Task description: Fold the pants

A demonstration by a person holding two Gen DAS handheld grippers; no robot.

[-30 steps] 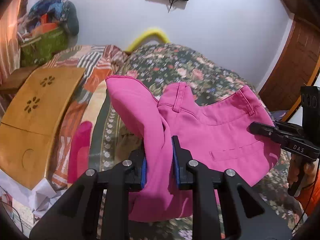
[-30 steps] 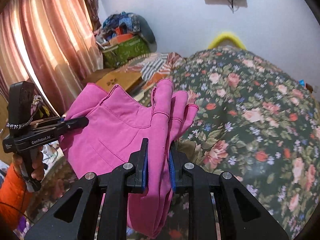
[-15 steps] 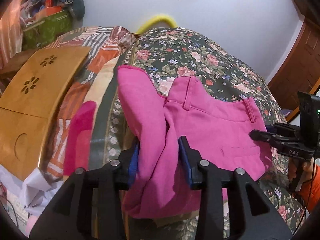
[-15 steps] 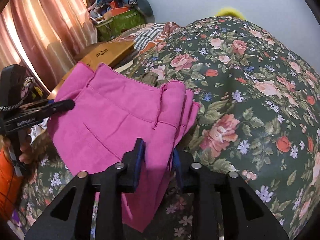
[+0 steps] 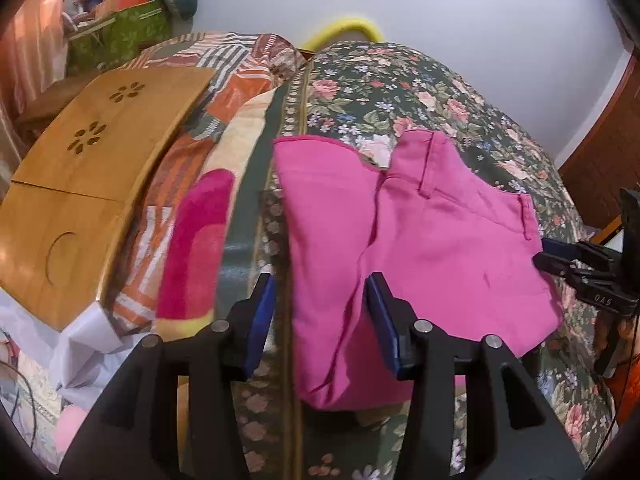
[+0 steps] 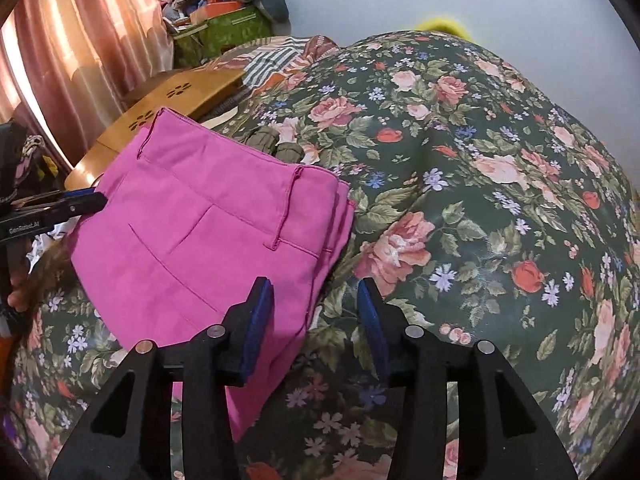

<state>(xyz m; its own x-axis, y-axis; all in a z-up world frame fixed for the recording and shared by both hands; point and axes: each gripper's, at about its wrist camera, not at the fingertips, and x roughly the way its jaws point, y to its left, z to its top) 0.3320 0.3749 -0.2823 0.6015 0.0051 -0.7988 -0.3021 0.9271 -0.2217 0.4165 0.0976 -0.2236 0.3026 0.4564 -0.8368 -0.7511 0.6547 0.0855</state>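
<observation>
On the floral bedspread point(image 6: 460, 168), pink pants point(image 5: 420, 248) lying folded into a compact stack, waistband and belt loops facing up, several layers showing at the edge in the right wrist view point(image 6: 208, 232). Around the near left part of the bundle, left gripper point(image 5: 322, 320) spread wide, blue pads on either side of the cloth with a gap to each, nothing pinched. At the right edge of the stack, right gripper point(image 6: 312, 320) likewise parted, its left pad over the pink fabric, its right pad over bare bedspread, no grip on the cloth. Same right gripper visible in the left wrist view at the far right side of the pants point(image 5: 580, 268), black fingers just beside the hem. Beside the bedspread, a striped patchwork quilt point(image 5: 224, 92), with a wooden lap tray point(image 5: 92, 184) bearing flower cutouts resting on it. Farther back, a green box point(image 6: 224, 32) heaped with clothes, pink curtains point(image 6: 80, 40), and a pale wall point(image 5: 480, 40).
</observation>
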